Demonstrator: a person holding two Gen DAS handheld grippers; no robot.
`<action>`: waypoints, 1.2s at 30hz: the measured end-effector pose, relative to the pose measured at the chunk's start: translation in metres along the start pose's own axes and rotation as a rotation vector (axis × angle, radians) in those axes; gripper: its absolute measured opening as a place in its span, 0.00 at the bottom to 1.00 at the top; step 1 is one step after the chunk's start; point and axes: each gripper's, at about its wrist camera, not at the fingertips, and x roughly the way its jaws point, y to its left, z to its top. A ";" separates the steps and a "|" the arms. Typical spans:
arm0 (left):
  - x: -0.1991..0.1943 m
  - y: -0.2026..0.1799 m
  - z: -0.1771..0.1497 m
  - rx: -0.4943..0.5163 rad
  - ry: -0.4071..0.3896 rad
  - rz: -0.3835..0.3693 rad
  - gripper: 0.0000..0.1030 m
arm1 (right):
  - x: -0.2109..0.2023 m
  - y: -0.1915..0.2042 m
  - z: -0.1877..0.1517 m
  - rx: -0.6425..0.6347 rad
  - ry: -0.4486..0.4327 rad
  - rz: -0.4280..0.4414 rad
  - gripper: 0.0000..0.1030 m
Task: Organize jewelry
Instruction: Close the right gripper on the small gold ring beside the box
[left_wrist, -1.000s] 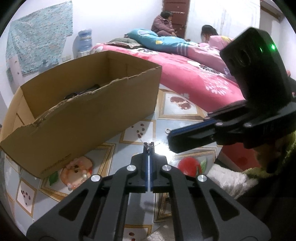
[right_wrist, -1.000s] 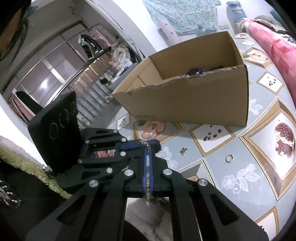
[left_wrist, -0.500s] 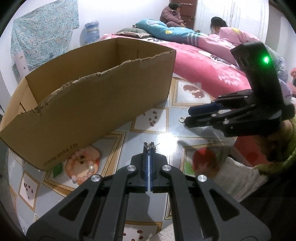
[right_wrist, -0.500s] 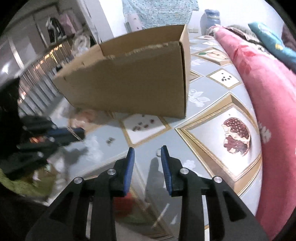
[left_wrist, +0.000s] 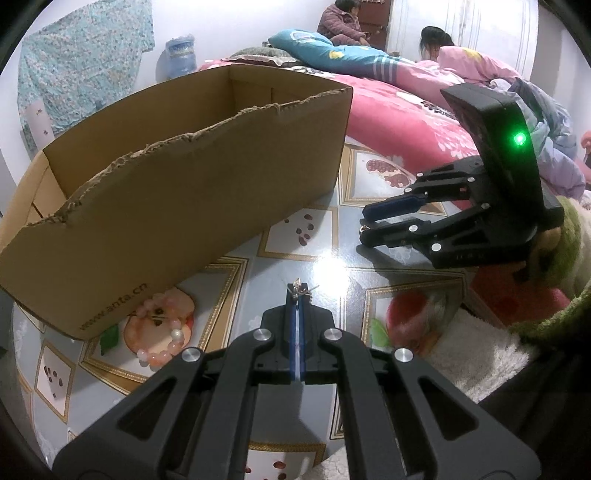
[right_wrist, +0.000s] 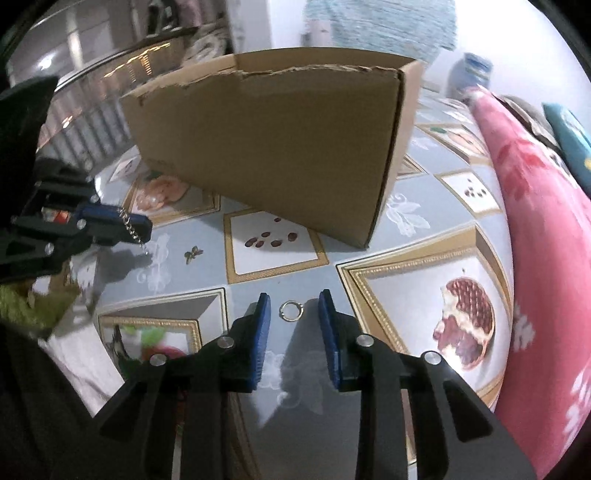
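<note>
Two grippers were at work over the patterned tablecloth (right_wrist: 406, 273). The left gripper (left_wrist: 296, 291) had its jaws pressed together on a thin metal chain (right_wrist: 133, 230), whose links hung down from the blue pads in the right wrist view and poked out as a small tangle at the tips in its own view. The right gripper (right_wrist: 294, 308) had just been narrowing its jaws, yet its blue pads stood apart, one on each side of a small silver ring (right_wrist: 291, 310) that lay flat on the cloth between them; neither pad pressed on the ring. In the left wrist view the same gripper (left_wrist: 364, 229) pointed down at the table with the ring at its fingertips.

Just beyond the ring sat an open cardboard box (right_wrist: 273, 147) with a torn upper edge. A pink bead bracelet (left_wrist: 162, 332) lay on the cloth just beside the box's near corner, and a small gold earring-like piece (right_wrist: 193, 254) lay between the two grippers. A pink floral quilt (right_wrist: 546, 258) bordered the table on the right, and two people (left_wrist: 384, 29) sat on the bed behind.
</note>
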 end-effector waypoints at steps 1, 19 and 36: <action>0.000 0.000 0.000 0.000 0.001 0.000 0.00 | 0.000 0.000 0.001 -0.012 0.001 0.007 0.20; -0.011 0.003 0.008 -0.007 -0.042 -0.019 0.00 | -0.016 -0.001 0.003 -0.005 -0.038 0.045 0.04; -0.016 0.003 0.002 -0.035 -0.044 -0.012 0.00 | -0.001 -0.003 0.004 0.199 0.034 -0.040 0.18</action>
